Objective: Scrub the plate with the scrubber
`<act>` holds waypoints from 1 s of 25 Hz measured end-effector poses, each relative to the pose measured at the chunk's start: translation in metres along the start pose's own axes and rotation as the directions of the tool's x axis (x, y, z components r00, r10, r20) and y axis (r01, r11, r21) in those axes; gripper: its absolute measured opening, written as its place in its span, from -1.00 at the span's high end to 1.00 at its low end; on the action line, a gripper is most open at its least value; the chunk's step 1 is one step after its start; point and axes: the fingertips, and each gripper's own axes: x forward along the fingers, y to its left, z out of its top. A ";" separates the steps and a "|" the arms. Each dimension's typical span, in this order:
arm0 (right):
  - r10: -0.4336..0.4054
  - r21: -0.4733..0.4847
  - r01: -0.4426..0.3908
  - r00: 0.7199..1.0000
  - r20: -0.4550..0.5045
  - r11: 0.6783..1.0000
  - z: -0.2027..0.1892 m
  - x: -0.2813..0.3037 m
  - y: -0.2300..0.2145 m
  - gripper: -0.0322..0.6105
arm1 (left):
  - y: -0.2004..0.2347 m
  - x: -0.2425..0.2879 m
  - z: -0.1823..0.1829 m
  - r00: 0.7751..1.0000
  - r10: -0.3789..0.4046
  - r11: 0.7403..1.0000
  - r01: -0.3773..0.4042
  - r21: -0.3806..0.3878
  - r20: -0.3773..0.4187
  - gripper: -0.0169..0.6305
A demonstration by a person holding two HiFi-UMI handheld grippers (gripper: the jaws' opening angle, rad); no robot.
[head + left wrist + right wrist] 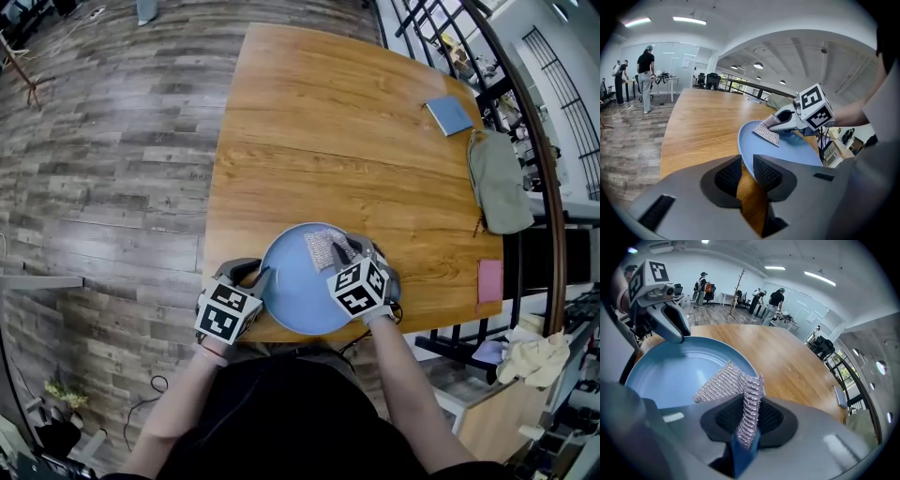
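From the head view, the round pale-blue plate [292, 292] lies at the wooden table's [356, 141] near edge. In the left gripper view, the left gripper [747, 171] clamps only the plate's thin rim, which hard scrubbing could wrench loose. In the right gripper view, the right gripper [749, 416] pinches the silvery mesh scrubber [724, 380] on the plate, and a snag might pull it out.

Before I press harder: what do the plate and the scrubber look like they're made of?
The plate: smooth, pale blue, with a soft sheen and reflections; probably glazed ceramic, possibly melamine. The scrubber: silvery knitted mesh with glinting ribs that folds limply; likely a metallic-thread cloth.
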 end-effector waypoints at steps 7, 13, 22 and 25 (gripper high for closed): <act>-0.032 0.045 0.034 0.998 -0.053 0.998 -0.023 -0.013 0.001 0.64 | 0.001 0.000 -0.001 1.000 -0.006 1.000 0.006 0.008 -0.002 0.72; -0.054 0.083 0.061 0.995 -0.088 0.995 -0.040 -0.026 0.007 0.64 | 0.001 0.001 -0.001 1.000 -0.023 0.999 0.023 0.024 -0.006 0.72; -0.051 0.134 0.072 0.987 -0.149 0.988 -0.064 -0.049 0.025 0.63 | -0.008 0.006 0.002 0.999 -0.048 0.995 0.050 0.092 -0.022 0.72; -0.055 0.124 0.076 0.985 -0.164 0.989 -0.070 -0.057 0.035 0.63 | -0.010 0.009 0.004 0.998 -0.056 0.991 0.059 0.118 -0.030 0.72</act>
